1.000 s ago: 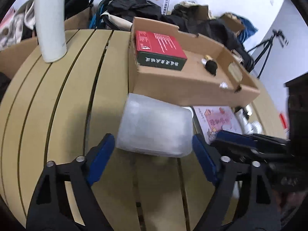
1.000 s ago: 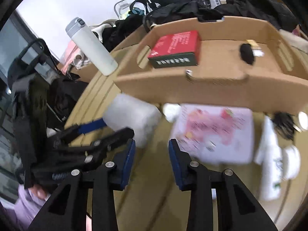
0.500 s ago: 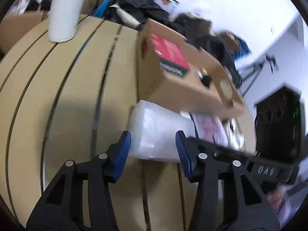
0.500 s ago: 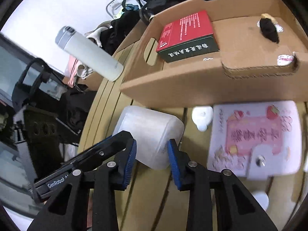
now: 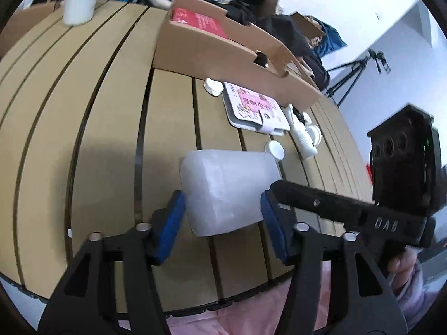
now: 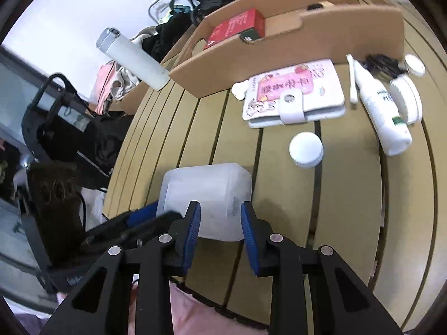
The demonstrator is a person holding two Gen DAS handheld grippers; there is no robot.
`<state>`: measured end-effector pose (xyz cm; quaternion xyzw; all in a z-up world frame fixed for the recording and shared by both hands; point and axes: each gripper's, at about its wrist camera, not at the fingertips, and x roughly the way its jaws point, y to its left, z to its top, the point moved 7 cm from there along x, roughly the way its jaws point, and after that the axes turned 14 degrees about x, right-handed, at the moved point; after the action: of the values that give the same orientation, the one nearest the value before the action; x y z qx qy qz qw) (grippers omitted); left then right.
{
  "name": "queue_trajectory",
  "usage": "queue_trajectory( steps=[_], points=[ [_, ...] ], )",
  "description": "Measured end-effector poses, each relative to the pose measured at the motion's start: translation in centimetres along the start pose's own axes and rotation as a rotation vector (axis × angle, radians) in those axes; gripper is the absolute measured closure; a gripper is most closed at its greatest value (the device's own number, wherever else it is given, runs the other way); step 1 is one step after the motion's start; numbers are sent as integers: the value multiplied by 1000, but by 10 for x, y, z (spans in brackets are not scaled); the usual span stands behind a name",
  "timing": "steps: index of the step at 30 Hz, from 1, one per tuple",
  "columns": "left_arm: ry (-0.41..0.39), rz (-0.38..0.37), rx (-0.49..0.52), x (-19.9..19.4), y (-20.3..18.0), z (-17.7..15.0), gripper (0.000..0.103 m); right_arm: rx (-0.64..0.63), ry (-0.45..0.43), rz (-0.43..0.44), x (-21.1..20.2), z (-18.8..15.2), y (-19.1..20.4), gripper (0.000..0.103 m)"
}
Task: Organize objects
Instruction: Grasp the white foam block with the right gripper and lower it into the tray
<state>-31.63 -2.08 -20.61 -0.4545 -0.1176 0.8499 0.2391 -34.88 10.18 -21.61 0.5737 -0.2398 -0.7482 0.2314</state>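
A translucent white plastic container (image 5: 229,189) lies on its side on the slatted wooden table near its front edge; it also shows in the right wrist view (image 6: 208,195). My left gripper (image 5: 222,223) has its blue pads against the container's two sides and grips it. My right gripper (image 6: 220,223) has its pads around the container's near end, and whether they press on it I cannot tell. A cardboard tray (image 5: 223,53) at the back holds a red box (image 5: 198,22) and a small black object (image 5: 261,60).
A pink notebook (image 6: 293,92), a white round lid (image 6: 306,148), a white tube (image 6: 382,106), a white jar (image 6: 406,97) and a small white piece (image 6: 240,89) lie before the tray. A white flask (image 6: 131,55) stands at the back left. The table edge (image 6: 212,307) is close below.
The container has come away from the tray toward the table's front edge, gripped by my left gripper. My right gripper has come in around its near end.
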Motion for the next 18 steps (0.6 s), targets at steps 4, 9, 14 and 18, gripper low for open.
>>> queue_trajectory(
  steps=[4, 9, 14, 18],
  points=[
    [-69, 53, -31, -20, 4, 6, 77, -34, -11, -13, 2, 0, 10, 71],
    [-182, 42, 17, -46, -3, 77, 77, -61, -96, 61, -31, 36, 36, 73],
    [-185, 8, 45, -28, 7, 172, 77, -89, -181, 46, -53, 136, 68, 75],
    [-104, 83, -11, 15, 36, 212, 77, -54, -156, -9, -31, 188, 69, 75]
  ],
)
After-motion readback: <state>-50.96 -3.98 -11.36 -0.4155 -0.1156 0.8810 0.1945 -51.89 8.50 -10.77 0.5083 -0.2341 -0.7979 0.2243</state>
